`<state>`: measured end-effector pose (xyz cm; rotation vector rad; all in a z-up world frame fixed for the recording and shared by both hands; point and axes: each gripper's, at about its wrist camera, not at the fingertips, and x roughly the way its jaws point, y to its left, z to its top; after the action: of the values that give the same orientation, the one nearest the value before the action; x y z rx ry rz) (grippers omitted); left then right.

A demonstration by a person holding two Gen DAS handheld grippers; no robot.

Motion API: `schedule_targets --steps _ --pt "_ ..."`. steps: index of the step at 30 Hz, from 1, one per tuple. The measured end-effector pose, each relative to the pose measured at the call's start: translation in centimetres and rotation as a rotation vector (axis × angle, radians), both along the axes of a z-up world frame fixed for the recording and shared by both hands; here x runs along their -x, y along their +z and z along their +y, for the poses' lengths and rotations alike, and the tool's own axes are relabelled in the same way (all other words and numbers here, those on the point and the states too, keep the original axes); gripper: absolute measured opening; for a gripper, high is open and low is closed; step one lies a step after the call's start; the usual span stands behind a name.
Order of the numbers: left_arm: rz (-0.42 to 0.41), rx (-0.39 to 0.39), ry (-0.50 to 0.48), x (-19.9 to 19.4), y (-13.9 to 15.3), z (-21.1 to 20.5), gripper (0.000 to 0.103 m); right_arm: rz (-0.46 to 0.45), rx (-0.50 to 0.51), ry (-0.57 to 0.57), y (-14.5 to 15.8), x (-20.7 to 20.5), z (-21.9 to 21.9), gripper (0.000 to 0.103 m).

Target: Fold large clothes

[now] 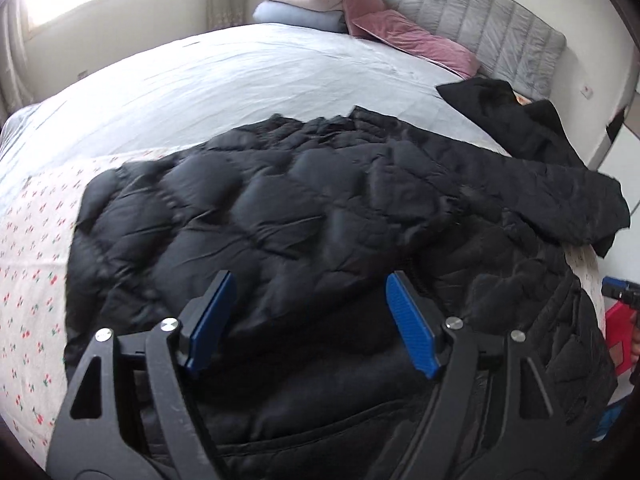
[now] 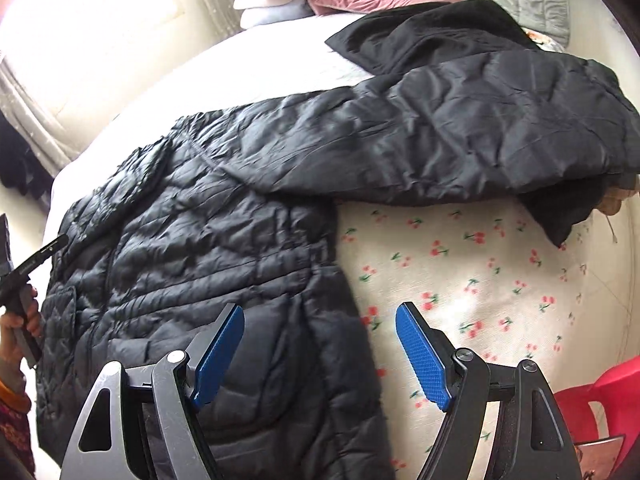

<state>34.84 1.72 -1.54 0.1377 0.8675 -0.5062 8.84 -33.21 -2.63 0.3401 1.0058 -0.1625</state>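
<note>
1. The left gripper [image 1: 310,324] hangs over the body of the black quilted puffer jacket [image 1: 280,216], its jaws spread wide with nothing between the blue pads [image 1: 412,332]; it is released, gripping no cloth.
2. The right gripper [image 2: 320,354] is likewise spread and empty. Its left finger sits above the jacket's side edge [image 2: 200,240], its right finger above the cherry-print sheet [image 2: 480,280].
3. The jacket lies spread on the bed, directly ahead of and below both grippers. One sleeve [image 2: 440,132] stretches out ahead and to the right of the right gripper, reaching the bed's edge.
4. A second black garment [image 2: 432,36] lies beyond that sleeve, touching or overlapping it; I cannot tell which.
5. Risk: the slick, puffy shell may slide out of a shallow pinch, so a fold could spring back open.
6. Risk: a pinch at the edge under the right gripper could catch the sheet along with the jacket and drag it.
7. Risk: lifting the sleeve could pull the other black garment with it, since the two are hard to tell apart where they meet.
8. Risk: the sleeve end near the bed's edge might slip off if tugged sideways.
9. Containers: none shows. A red plastic item [image 2: 600,404] stands beside the bed to the right gripper's right; what it is or holds is unclear.
</note>
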Motion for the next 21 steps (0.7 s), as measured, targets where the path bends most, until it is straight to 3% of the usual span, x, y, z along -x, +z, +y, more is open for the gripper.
schedule_targets --steps 5,10,11,13,14,15,17,21 --pt "-0.007 -0.098 -0.163 -0.2 -1.5 -8.9 0.078 -0.025 -0.034 -0.040 -0.3 0.4 -3.1 0.079" --pt "-0.055 -0.153 -0.200 -0.8 -2.7 -15.1 0.077 -0.048 -0.010 -0.090 -0.2 1.7 -6.1 0.079" --pt "-0.069 -0.162 -0.200 -1.0 -2.8 -15.8 0.072 -0.059 -0.006 -0.104 -0.1 2.1 -7.0 0.079" --pt "-0.071 -0.196 -0.212 -1.4 -3.4 -17.1 0.035 -0.082 -0.001 -0.145 0.0 2.7 -8.6 0.079" --pt "-0.047 -0.221 -0.198 -1.9 -3.9 -17.5 0.006 -0.094 -0.004 -0.170 0.1 3.0 -9.6 0.079" --pt "-0.030 -0.210 -0.174 -2.3 -3.9 -17.5 0.007 -0.105 -0.010 -0.191 0.2 3.3 -10.5 0.079" --pt "-0.018 -0.103 -0.178 -1.8 -2.7 -16.8 0.006 -0.142 -0.025 -0.255 0.5 3.9 -12.9 0.079" --pt "0.019 -0.007 -0.286 0.5 -1.2 -16.4 0.009 -0.253 -0.047 -0.381 1.7 5.3 -16.9 0.079"
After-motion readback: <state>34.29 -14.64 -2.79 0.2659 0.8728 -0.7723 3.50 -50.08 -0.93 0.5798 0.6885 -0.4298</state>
